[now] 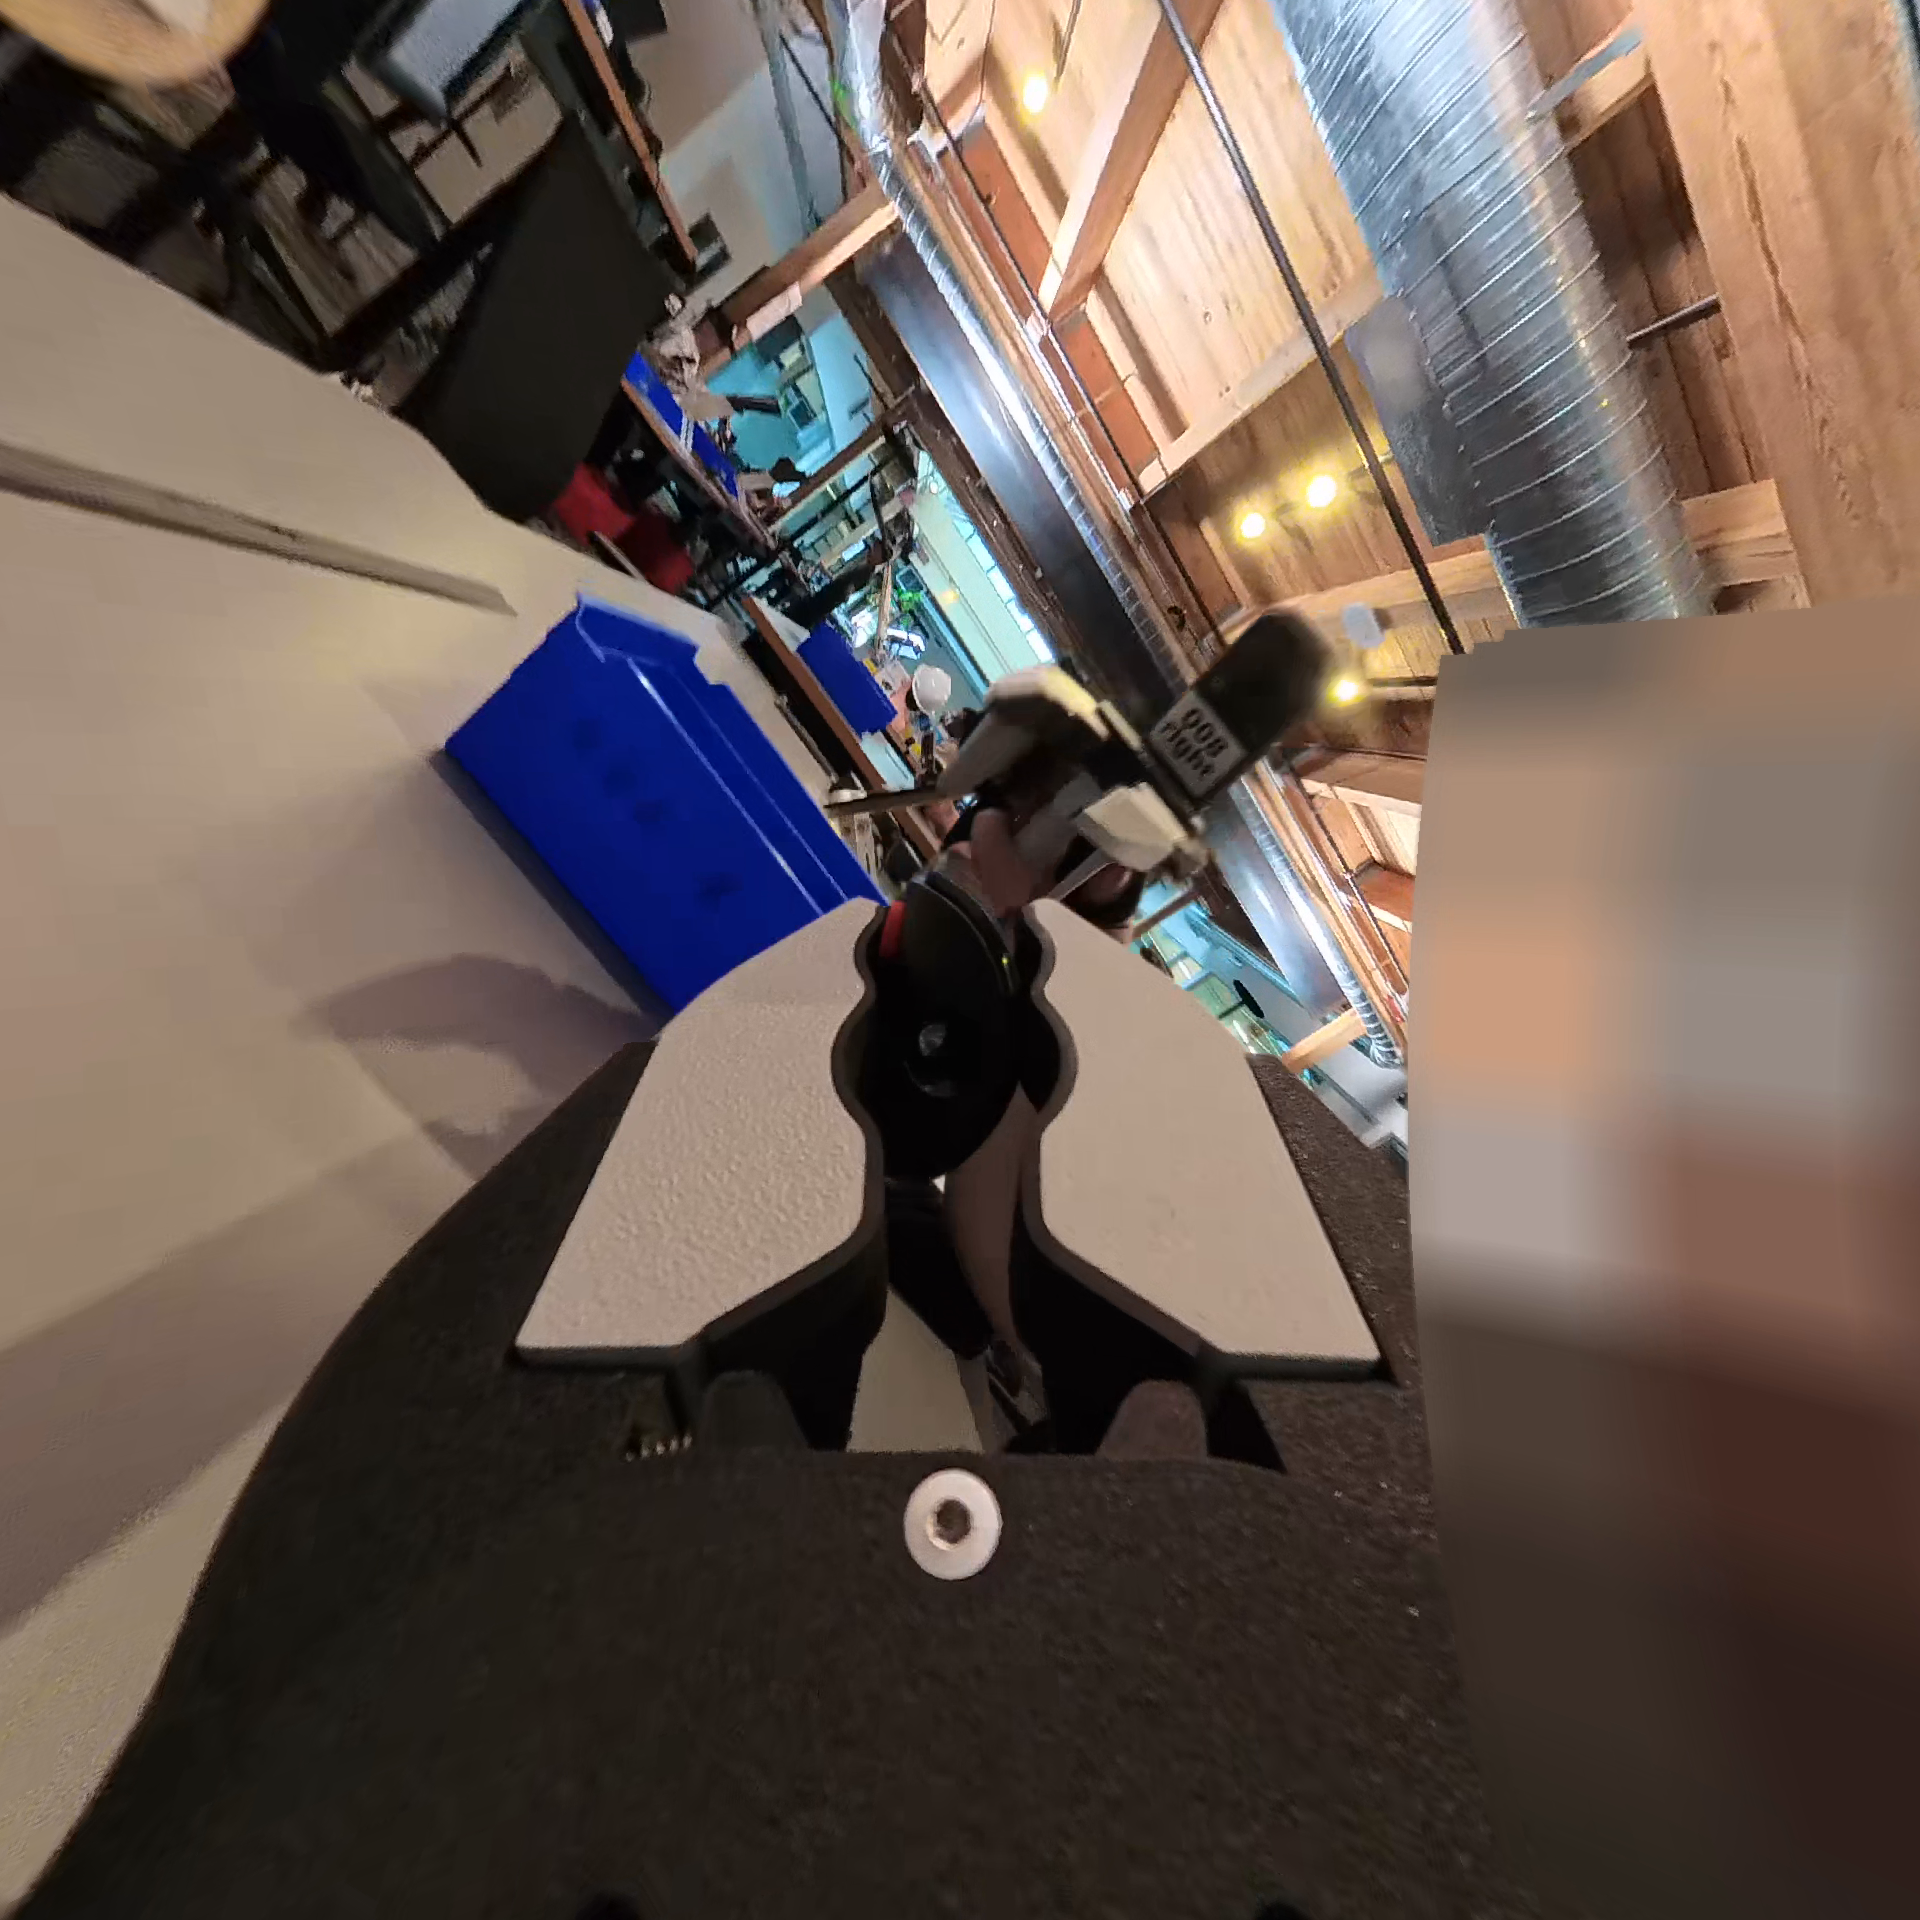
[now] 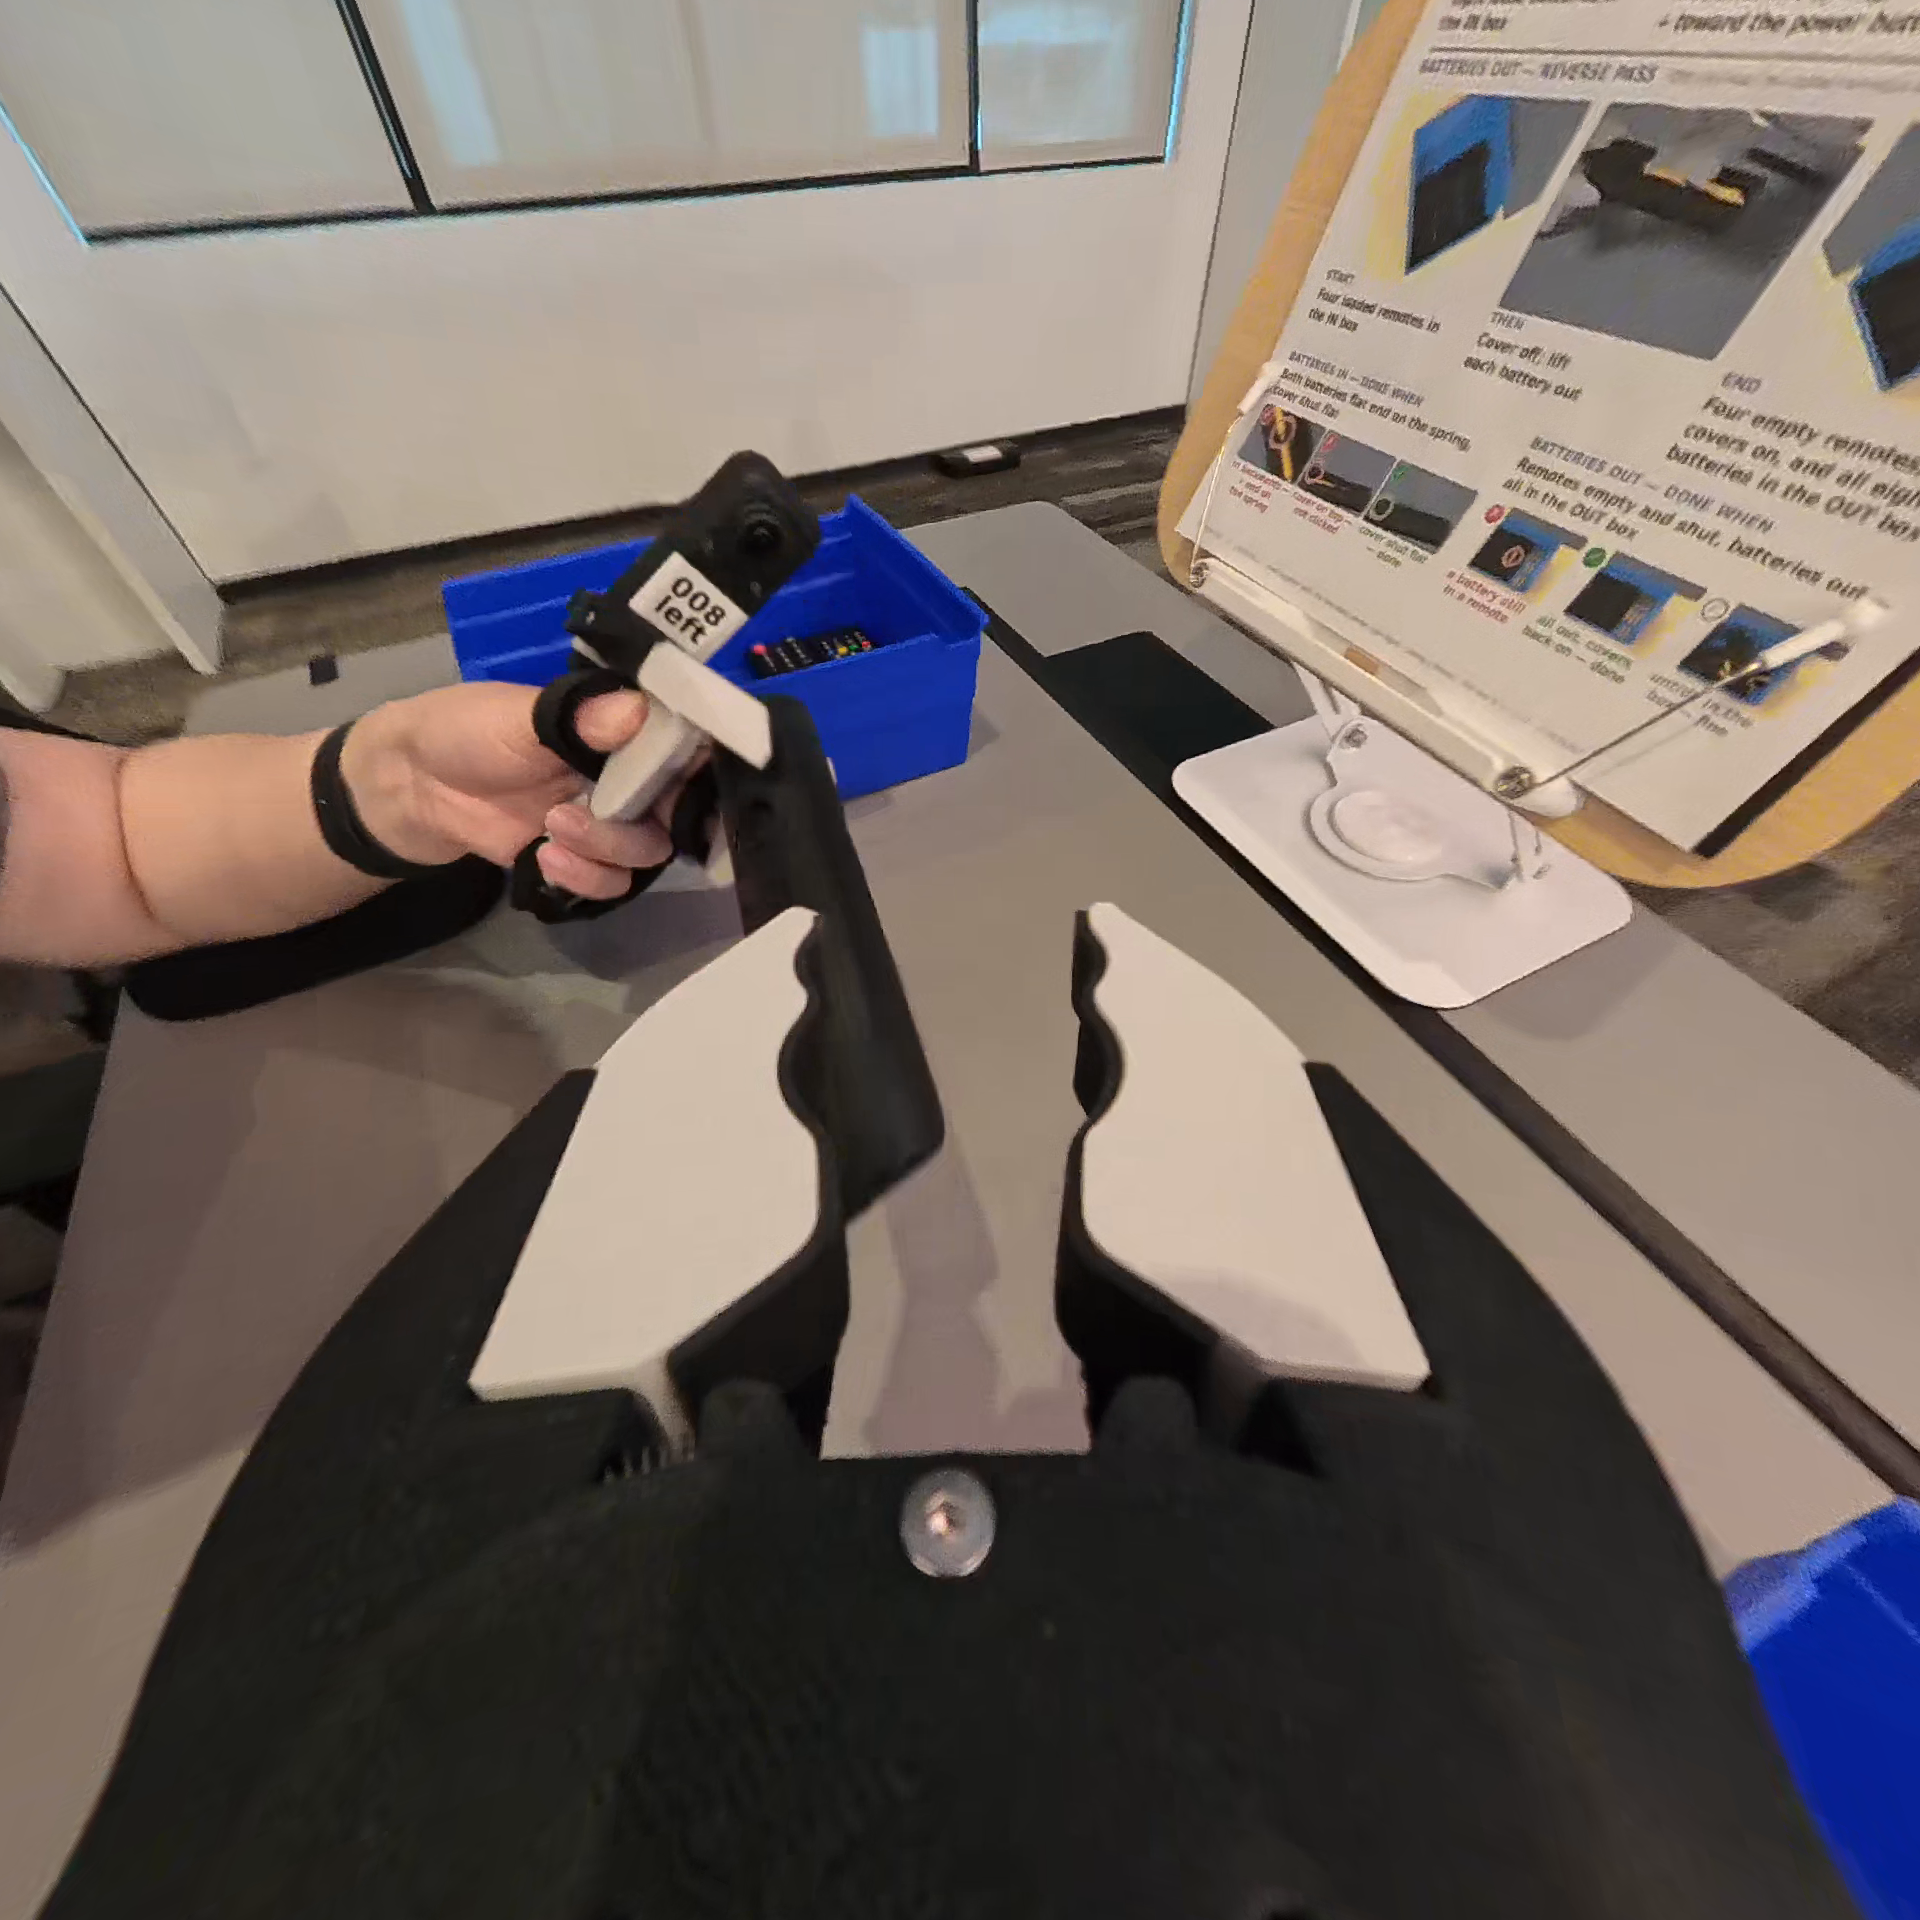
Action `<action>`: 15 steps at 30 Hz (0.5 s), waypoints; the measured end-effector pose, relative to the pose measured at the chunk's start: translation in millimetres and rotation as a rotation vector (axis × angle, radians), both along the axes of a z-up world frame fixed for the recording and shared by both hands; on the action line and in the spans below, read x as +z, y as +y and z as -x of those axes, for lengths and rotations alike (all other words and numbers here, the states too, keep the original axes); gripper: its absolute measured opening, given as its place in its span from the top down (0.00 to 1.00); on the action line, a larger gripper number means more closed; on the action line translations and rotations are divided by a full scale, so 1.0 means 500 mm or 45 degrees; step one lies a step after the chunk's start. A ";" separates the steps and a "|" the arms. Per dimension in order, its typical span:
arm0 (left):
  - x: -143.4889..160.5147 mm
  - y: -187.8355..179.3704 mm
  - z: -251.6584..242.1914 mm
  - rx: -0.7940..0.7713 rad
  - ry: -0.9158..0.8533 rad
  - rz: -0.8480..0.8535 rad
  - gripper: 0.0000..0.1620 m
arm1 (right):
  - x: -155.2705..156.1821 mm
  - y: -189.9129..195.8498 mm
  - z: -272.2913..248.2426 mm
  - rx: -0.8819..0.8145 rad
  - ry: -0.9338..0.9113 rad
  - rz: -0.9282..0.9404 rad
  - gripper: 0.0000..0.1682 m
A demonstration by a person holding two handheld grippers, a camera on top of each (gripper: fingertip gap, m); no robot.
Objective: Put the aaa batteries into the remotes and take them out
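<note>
In the right wrist view a hand at the left holds my left gripper (image 2: 750,736), which is shut on the upper end of a black remote (image 2: 831,956). The remote slants down into my right gripper (image 2: 945,920). That gripper is open, and the remote's lower end lies against its left finger (image 2: 686,1143), apart from the right one. In the left wrist view my left gripper (image 1: 951,925) clamps the remote (image 1: 935,1049) end-on. My right gripper (image 1: 1075,774) shows beyond it. No loose batteries are visible.
A blue bin (image 2: 894,717) stands at the back of the grey table (image 2: 1039,1039) with a remote (image 2: 816,652) inside; the bin also shows in the left wrist view (image 1: 644,810). An instruction board (image 2: 1610,416) on a white stand stands at the right. Another blue bin (image 2: 1829,1683) is at the near right corner.
</note>
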State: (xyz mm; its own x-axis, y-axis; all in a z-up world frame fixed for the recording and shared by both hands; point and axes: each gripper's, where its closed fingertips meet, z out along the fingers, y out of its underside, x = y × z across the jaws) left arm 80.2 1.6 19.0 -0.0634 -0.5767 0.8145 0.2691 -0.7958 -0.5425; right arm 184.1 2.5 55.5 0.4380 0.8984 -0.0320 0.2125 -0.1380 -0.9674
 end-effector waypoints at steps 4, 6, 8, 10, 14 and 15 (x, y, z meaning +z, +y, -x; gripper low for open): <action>0.050 0.020 0.051 0.110 -0.032 -0.073 0.86 | 0.023 0.007 -0.011 0.008 0.184 0.032 0.88; 0.061 0.031 0.071 0.175 -0.018 -0.113 0.87 | 0.027 0.011 -0.012 -0.008 0.224 0.042 0.88; 0.066 0.038 0.083 0.209 -0.004 -0.136 0.86 | 0.022 0.002 0.000 0.039 0.236 0.081 0.87; 0.070 0.039 0.088 0.210 -0.015 -0.129 0.87 | 0.010 -0.004 0.014 0.083 0.244 0.154 0.88; 0.071 0.037 0.088 0.203 -0.015 -0.131 0.86 | -0.022 0.002 0.026 0.090 0.251 0.282 0.93; 0.070 0.037 0.087 0.201 -0.016 -0.127 0.87 | -0.023 0.002 0.029 0.105 0.274 0.306 0.95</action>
State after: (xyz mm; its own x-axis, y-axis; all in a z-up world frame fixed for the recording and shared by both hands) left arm 36.6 20.2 54.2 0.0245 -0.6584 0.7522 0.3936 -0.6854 -0.6127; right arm 169.5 3.3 44.0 0.3243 0.8860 -0.3314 0.0265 -0.3587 -0.9331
